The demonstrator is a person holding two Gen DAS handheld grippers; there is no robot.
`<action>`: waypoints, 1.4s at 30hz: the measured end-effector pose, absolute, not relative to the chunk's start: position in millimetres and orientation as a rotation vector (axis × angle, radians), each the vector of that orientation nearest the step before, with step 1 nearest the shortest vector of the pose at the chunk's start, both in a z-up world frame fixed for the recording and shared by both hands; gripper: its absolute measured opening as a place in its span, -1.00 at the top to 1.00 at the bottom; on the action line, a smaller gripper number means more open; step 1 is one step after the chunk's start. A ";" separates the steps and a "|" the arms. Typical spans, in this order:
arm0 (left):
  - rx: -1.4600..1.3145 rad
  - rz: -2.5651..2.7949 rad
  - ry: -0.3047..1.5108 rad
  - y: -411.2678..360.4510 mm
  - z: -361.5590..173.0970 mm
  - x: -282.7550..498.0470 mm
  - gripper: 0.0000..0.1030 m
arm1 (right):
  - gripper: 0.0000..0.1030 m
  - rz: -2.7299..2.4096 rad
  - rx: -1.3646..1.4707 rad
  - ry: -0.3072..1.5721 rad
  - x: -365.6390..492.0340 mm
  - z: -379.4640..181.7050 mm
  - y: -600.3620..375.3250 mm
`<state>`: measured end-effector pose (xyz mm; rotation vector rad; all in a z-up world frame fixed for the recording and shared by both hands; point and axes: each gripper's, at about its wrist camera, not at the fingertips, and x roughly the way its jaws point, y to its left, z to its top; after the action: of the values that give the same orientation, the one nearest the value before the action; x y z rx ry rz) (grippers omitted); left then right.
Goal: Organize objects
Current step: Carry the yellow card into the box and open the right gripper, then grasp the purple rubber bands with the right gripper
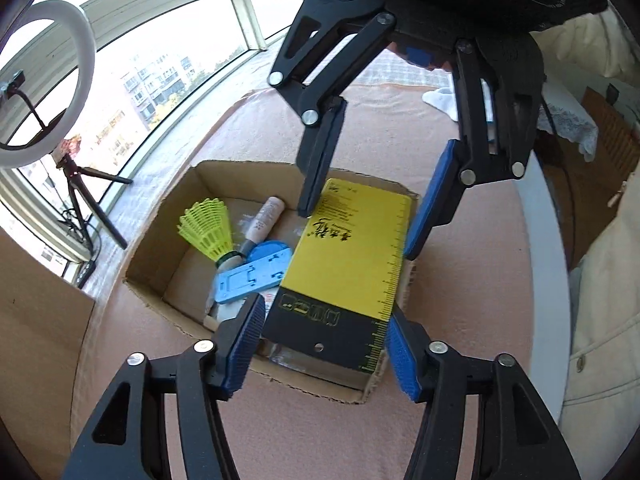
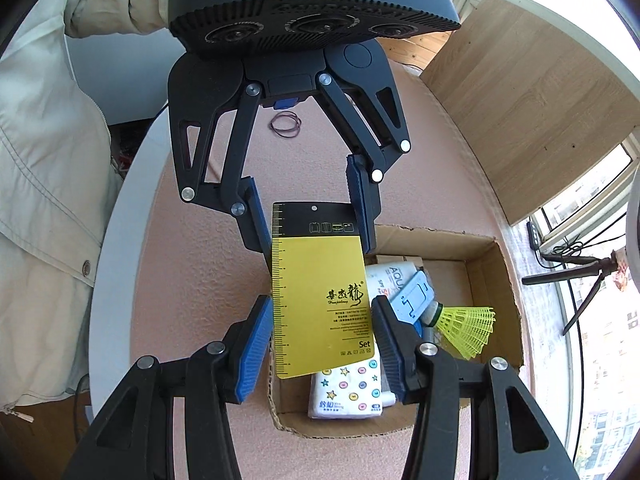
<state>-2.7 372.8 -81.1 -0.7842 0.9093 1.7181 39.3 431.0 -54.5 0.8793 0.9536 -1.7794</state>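
Yellow-black packaged card tilted over cardboard box | left tool spread at its black end, right tool spread at its yellow end | light, stiff, slick: pinch long edges

The card is yellow with a black top band, black script and a ruler scale along one edge. The shuttlecock is neon yellow with a white base. The stand is light blue. The tissue pack is white, dotted with coloured buttons and stars. The box is brown cardboard on a pink cloth. Each hand-held gripper is black with blue pads.
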 end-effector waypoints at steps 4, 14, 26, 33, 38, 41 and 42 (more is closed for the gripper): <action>-0.796 1.851 0.960 366.5 -87.2 -11.3 -0.90 | 0.05 -1.828 0.925 1.022 32.5 -68.6 442.2; -0.899 2.122 0.767 242.1 -84.1 -11.4 -0.91 | -0.10 -2.048 0.944 0.913 33.0 -50.6 433.6; -1.056 2.444 0.411 20.1 -102.3 0.0 -0.91 | -0.26 -2.057 1.094 0.699 19.6 -74.3 251.3; -1.155 2.557 0.197 -63.3 -121.2 20.3 -0.91 | -0.26 -2.128 1.272 0.457 3.3 -148.2 178.6; -1.181 2.610 0.086 -82.5 -129.7 30.1 -0.91 | -0.26 -2.150 1.245 0.466 -7.9 -157.9 151.3; -1.175 2.643 0.019 -72.5 -127.1 28.5 -0.91 | -0.05 -2.178 1.251 0.429 -20.7 -157.4 146.6; -1.175 2.654 -0.012 -66.7 -125.8 26.9 -0.92 | 0.20 -2.184 1.250 0.429 -23.3 -156.4 145.5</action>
<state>26.8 -66.7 -125.8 -1.1749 -0.0125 2.6540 -23.3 145.5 -156.4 1.2503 0.4291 -2.1840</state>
